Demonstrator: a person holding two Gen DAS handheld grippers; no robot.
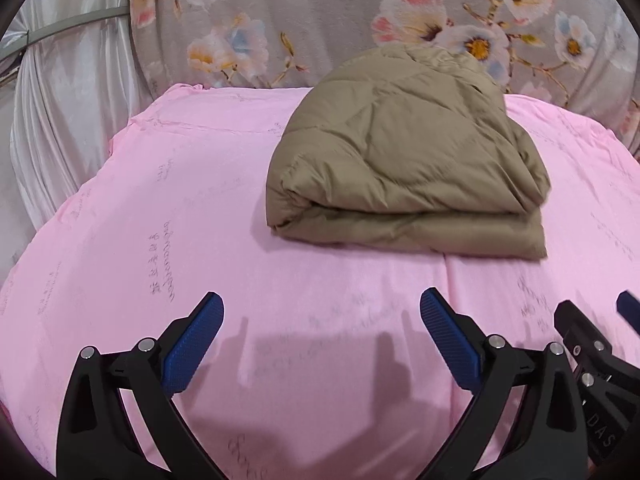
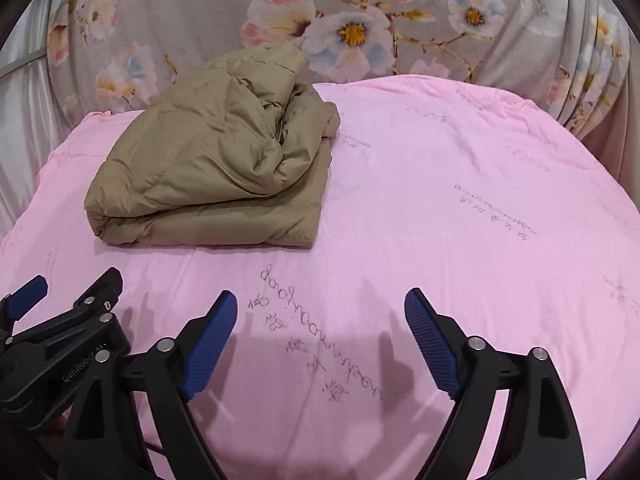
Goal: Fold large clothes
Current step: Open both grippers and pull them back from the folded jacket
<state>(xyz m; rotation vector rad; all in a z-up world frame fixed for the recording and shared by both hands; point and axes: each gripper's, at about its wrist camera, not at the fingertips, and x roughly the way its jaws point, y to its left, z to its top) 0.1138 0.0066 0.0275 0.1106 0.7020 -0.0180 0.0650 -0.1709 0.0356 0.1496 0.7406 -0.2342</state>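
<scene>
The tan puffy jacket [image 1: 408, 160] is seen folded into a thick bundle near the far edge of the pink bed [image 1: 160, 220], and both the left claw [image 1: 320, 340] and the right claw [image 2: 320, 340] are held wide apart and empty above the near edge, so little seems left to do.

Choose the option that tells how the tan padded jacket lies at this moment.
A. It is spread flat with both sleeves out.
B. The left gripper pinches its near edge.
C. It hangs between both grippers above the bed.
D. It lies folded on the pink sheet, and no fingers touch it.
D: the tan padded jacket rests as a folded bundle on the pink sheet, while the left gripper and the right gripper stand open, apart from it.
</scene>
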